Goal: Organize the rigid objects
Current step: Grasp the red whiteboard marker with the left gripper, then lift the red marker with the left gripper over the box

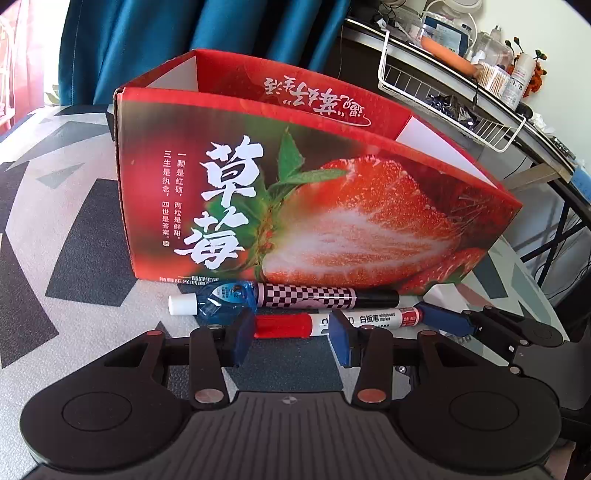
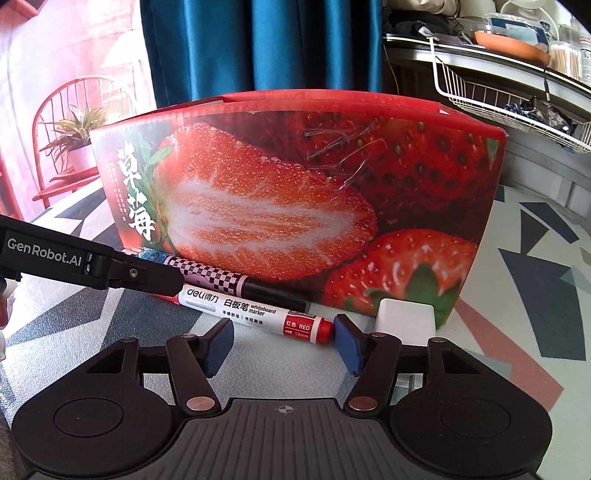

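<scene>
The left gripper (image 1: 291,336) hovers over the patterned table (image 1: 74,229), its jaws narrowed. The red cap of the whiteboard marker (image 1: 373,319) shows between the blue pads (image 1: 242,338), but I cannot tell whether they pinch it. The right gripper (image 2: 284,345) is released, its jaws apart, with the marker's red tail meeting only the pad at 3 o'clock. A white block (image 2: 404,317) sits just beyond, at 2 o'clock. Behind the marker, at 12 o'clock, a checkered pen (image 1: 306,295) and a small blue bottle (image 1: 225,299) lie end to end against the strawberry box (image 1: 295,206). Farther back hang a teal curtain (image 1: 221,26) and, at 1 o'clock, a wire basket (image 1: 443,96).
</scene>
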